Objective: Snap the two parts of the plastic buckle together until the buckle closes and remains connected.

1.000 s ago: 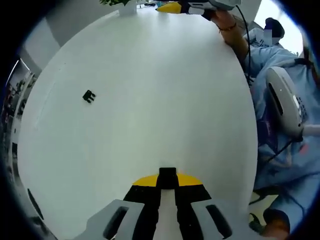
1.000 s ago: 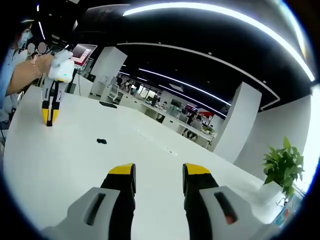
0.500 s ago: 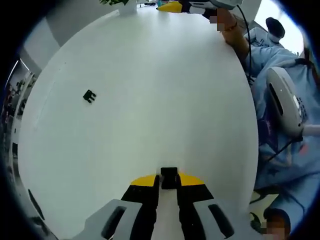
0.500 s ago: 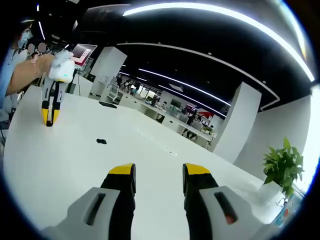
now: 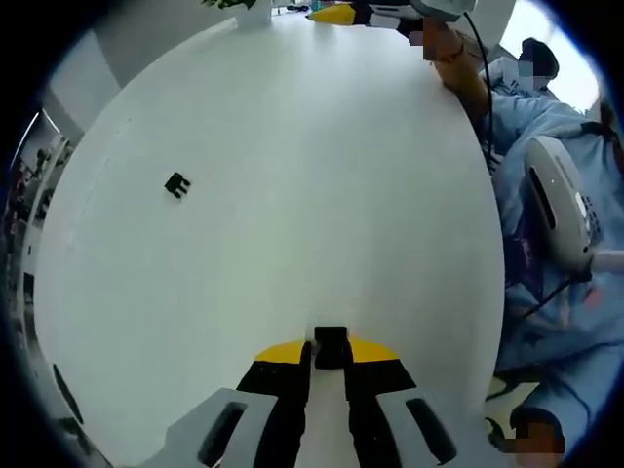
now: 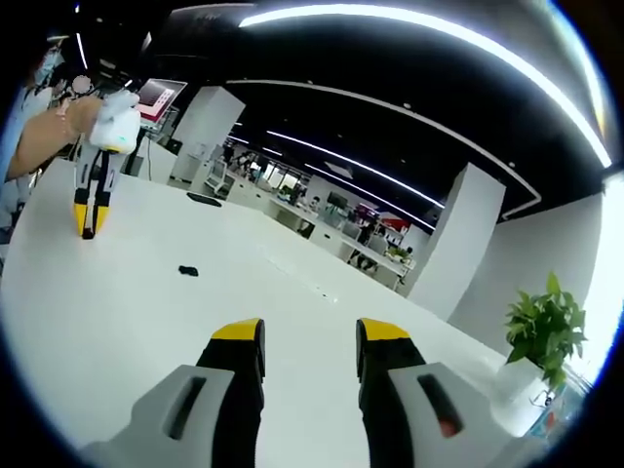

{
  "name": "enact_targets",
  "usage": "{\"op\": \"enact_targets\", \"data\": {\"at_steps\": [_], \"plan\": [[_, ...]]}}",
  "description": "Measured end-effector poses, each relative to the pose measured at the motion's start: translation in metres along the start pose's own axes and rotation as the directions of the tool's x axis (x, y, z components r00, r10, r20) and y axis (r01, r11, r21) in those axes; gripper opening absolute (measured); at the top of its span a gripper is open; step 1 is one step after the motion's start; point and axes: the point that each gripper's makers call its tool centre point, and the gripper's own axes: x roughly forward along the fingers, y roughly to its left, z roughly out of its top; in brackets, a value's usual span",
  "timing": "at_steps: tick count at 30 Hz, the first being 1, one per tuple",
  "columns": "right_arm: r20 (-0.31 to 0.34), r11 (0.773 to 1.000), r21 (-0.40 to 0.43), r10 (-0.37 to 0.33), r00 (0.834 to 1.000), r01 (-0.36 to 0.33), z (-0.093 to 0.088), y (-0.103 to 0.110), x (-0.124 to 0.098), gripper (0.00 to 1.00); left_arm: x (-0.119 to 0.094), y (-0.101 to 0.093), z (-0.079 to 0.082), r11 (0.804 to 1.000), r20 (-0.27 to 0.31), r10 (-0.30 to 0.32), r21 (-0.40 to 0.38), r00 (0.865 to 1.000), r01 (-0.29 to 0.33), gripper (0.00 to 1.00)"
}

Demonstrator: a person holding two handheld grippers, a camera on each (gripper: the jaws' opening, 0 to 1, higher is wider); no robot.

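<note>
My left gripper [image 5: 330, 363] is shut on a small black buckle part [image 5: 330, 345], which sticks out between its yellow-tipped jaws just above the white table [image 5: 292, 175]. The other black buckle part [image 5: 176, 184] lies loose on the table, far off to the upper left. In the right gripper view that loose part [image 6: 188, 270] lies mid-table. The left gripper [image 6: 87, 228] hangs tip-down beyond it, in a person's hand. My right gripper [image 6: 310, 339] is open, with nothing between its jaws. It also appears at the table's far edge, right gripper [image 5: 330, 14].
A potted plant [image 6: 542, 336] stands at the table's right end. A person in light blue clothes [image 5: 546, 224] sits along the table's right edge. Rows of office desks [image 6: 322, 219] lie beyond the table.
The right gripper view has shifted a little, so its camera moved. The left gripper stays shut on its buckle part, and the loose part has not moved on the table.
</note>
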Motion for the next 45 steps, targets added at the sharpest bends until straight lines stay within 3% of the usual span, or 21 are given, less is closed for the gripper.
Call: {"op": "enact_targets", "data": {"at_steps": [6,16,21,29,37,41,45], "plan": [[0.005,0.996,-0.018,0.082,0.997,-0.082,0.008,0.018,0.009,0.38,0.0,0.0,-0.001,1.0,0.003,0.002,-0.022,1.0,-0.002,0.12],[0.002,0.982,-0.085,0.17,0.985,-0.169,0.032,0.029,0.015,0.38,-0.001,0.0,-0.001,1.0,0.008,0.003,-0.031,1.0,-0.002,0.12],[-0.022,0.974,-0.144,0.174,0.984,-0.175,0.034,0.027,0.028,0.38,0.0,-0.001,0.0,0.999,0.012,0.001,-0.038,1.0,-0.001,0.12],[-0.044,0.956,-0.149,0.248,0.968,-0.251,0.036,0.035,0.045,0.37,0.0,0.0,0.001,0.999,0.018,0.004,-0.047,1.0,-0.003,0.12],[-0.023,0.92,-0.245,0.31,0.95,-0.306,0.05,0.044,0.066,0.37,0.0,-0.001,0.001,0.998,0.028,0.011,-0.064,1.0,-0.009,0.11],[-0.014,0.897,-0.268,0.36,0.933,-0.35,0.057,0.05,0.078,0.37,0.0,-0.001,0.001,0.998,0.03,0.012,-0.063,0.999,-0.01,0.11],[-0.04,0.852,-0.316,0.427,0.903,-0.417,0.056,0.063,0.092,0.37,0.0,-0.001,0.001,0.998,0.034,0.013,-0.066,0.999,-0.011,0.11]]}}
